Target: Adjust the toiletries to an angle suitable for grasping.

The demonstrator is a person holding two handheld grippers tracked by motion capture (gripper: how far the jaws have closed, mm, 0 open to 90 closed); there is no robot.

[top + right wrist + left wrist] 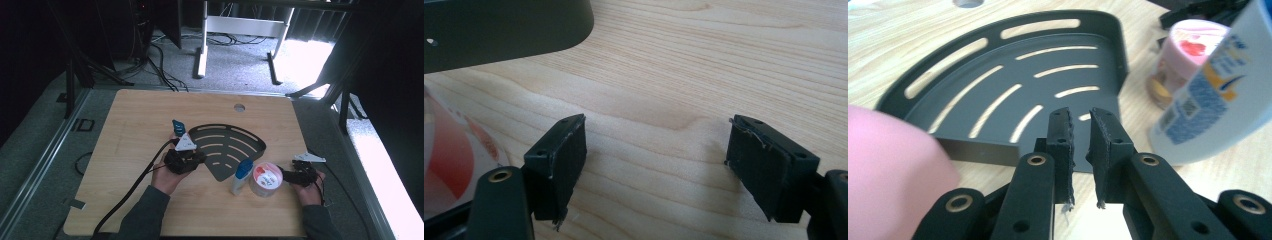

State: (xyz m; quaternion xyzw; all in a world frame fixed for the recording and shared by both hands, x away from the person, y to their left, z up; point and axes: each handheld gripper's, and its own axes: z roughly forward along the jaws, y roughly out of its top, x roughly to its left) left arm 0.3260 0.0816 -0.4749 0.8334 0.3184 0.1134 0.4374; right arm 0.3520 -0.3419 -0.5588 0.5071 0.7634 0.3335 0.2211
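With the left tongs (pixel 1082 150) parted only a crack on nothing at the black slotted corner shelf's (pixel 227 145) near edge, and the right tongs (pixel 659 165) wide and empty beside the pink-lidded jar (pixel 265 179), a careless sweep could topple the blue-capped bottle (pixel 241 176).

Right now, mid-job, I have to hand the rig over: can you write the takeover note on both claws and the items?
Left claw: jaws a narrow gap apart, nothing between them, pointing at the near edge of the black slotted fan-shaped metal shelf.
Right claw: jaws wide open over bare wood, nothing held; it sits just right of the clear round tub with the red-and-white lid.
White bottle with the blue cap: upright on the light wooden table, just left of the tub, in front of the shelf.
Done: nothing is on the shelf.
Left: probably to load bottle and tub onto it.
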